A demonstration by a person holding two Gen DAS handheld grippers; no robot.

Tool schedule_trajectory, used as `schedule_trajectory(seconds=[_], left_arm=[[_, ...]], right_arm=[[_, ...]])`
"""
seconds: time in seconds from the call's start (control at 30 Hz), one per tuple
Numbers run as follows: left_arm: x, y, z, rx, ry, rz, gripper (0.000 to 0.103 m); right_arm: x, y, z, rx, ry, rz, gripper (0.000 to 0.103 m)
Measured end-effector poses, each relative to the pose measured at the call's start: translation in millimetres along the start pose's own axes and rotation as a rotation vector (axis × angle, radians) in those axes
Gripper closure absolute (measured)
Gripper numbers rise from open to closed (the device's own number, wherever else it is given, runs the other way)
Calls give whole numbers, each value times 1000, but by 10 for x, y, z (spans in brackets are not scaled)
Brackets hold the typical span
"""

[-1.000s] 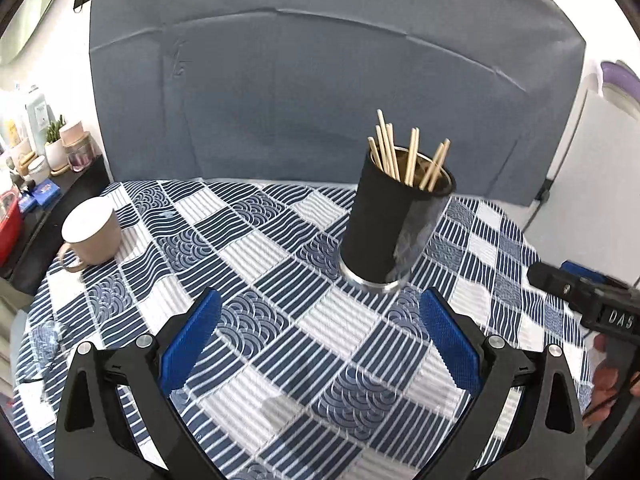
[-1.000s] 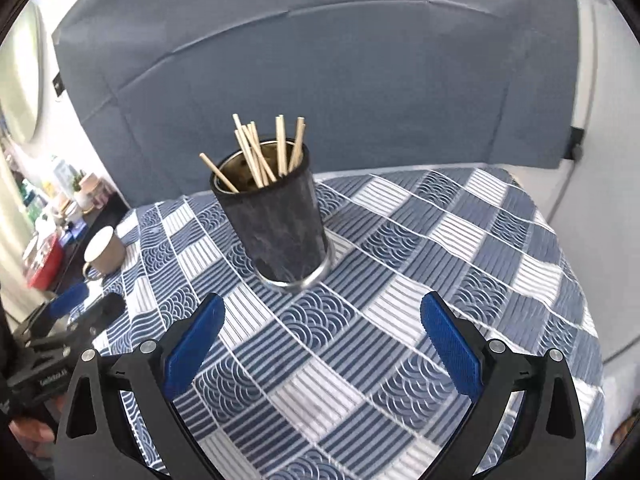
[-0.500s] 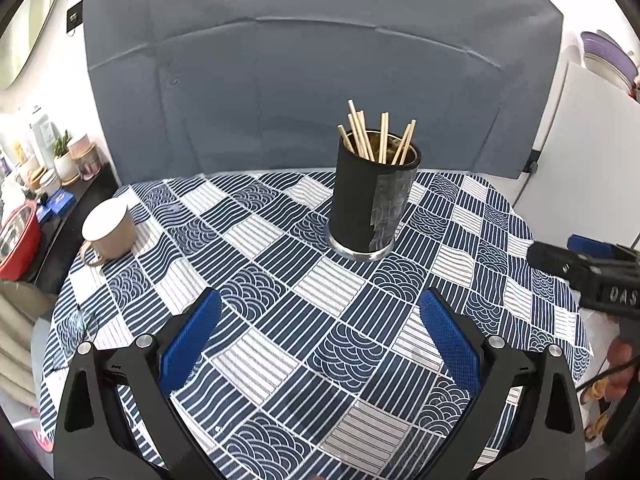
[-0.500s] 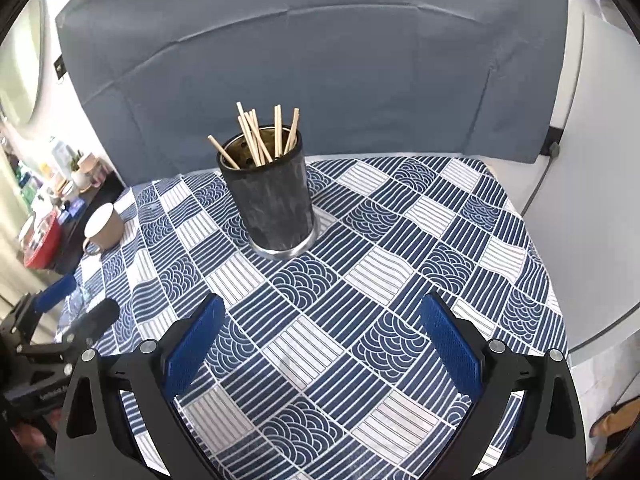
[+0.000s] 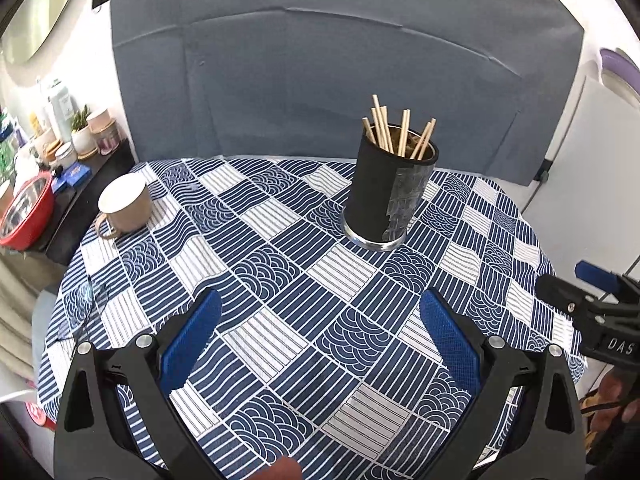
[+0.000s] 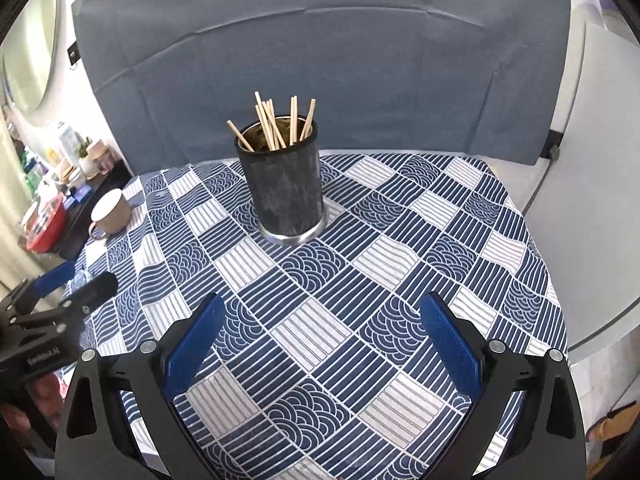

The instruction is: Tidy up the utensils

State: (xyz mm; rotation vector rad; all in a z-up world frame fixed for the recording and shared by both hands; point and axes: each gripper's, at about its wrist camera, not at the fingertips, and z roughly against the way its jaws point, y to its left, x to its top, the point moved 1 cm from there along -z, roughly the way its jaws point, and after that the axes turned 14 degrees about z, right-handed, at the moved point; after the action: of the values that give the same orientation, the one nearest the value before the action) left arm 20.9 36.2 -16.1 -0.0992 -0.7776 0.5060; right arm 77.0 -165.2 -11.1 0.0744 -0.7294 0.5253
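A black cylindrical holder [image 5: 386,196] [image 6: 286,188] stands upright near the middle back of the table, with several wooden chopsticks [image 5: 396,130] [image 6: 276,124] sticking out of its top. My left gripper [image 5: 320,320] is open and empty, above the table's near side, well short of the holder. My right gripper [image 6: 320,320] is open and empty too, also well short of the holder. The right gripper shows at the right edge of the left wrist view [image 5: 592,292]; the left gripper shows at the left edge of the right wrist view [image 6: 60,284].
The round table has a blue and white patterned cloth [image 5: 280,280] [image 6: 400,260]. A beige mug [image 5: 124,206] [image 6: 110,212] stands at its far left. A side shelf with a red bowl [image 5: 26,208] and small jars lies left of the table. A grey backdrop [image 5: 340,80] stands behind.
Both grippers have pulled back and up from the holder, which now looks smaller and farther away. Both stay open and empty.
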Motion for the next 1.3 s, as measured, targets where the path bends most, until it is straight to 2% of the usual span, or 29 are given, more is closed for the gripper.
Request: schedule_trajectory(seconds=[0.3, 0.53, 1.3], left_arm=[[-5, 91, 114, -2, -47, 42, 6], [-49, 94, 71, 5, -5, 37, 6], [-113, 84, 80, -2, 20, 18, 6]], right_arm=[[-55, -32, 2, -2, 6, -20, 9], [-72, -7, 17, 8, 3, -7, 9], [-98, 27, 78, 17, -13, -3, 9]])
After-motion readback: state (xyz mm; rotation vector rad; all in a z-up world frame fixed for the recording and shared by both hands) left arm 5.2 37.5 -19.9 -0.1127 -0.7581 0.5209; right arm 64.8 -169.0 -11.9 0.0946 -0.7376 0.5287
